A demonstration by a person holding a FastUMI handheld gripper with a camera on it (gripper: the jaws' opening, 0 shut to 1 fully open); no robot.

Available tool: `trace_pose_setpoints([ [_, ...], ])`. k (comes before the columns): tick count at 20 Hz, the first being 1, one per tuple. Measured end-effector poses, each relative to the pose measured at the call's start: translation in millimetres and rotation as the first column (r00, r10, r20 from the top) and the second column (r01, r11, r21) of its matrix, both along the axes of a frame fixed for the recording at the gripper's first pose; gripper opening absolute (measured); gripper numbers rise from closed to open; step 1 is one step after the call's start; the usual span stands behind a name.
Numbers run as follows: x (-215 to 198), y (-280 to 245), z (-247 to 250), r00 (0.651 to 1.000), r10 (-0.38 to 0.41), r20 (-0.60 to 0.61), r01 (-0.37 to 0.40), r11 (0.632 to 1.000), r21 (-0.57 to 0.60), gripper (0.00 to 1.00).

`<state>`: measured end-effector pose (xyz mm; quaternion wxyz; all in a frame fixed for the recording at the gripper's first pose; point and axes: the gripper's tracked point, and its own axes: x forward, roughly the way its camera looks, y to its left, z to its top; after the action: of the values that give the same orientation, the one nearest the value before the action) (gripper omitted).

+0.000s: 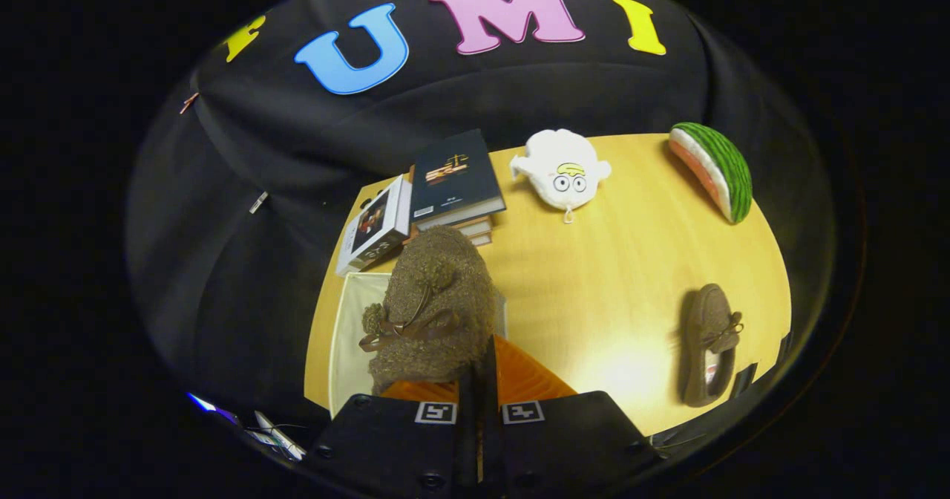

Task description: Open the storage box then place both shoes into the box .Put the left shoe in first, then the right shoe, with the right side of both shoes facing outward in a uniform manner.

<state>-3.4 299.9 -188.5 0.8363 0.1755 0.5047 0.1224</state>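
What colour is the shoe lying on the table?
Brown, with a small bow: the shoe, gripper view.

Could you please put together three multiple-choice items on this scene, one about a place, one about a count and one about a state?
1. Where does the second brown shoe lie?
A. On the bare tabletop, off to the right of the fingers
B. On top of the stack of books
C. Against the watermelon toy

2. How many brown shoes are there?
A. One
B. Two
C. Three

3. What is the gripper doing?
A. It hangs open with nothing between the fingers
B. It presses on the white plush toy
C. It is closed on the fuzzy brown shoe, held over the open white box

Answers: 1 A, since that shoe rests alone on the wood, apart from the books and the watermelon toy. 2 B, one in the fingers and one on the table. 3 C, the fingers meet on the shoe's rear end, while the white plush toy sits far beyond.
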Motion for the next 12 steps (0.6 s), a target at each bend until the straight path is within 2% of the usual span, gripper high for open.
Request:
trace_pose_setpoints([
  [4, -11, 52, -14, 0.998, 0.046, -0.05, -0.046, 0.999, -0.01, 0.08],
  [12, -16, 98, -56, 0.989, 0.063, -0.135, -0.072, 0.995, -0.063, 0.08],
])
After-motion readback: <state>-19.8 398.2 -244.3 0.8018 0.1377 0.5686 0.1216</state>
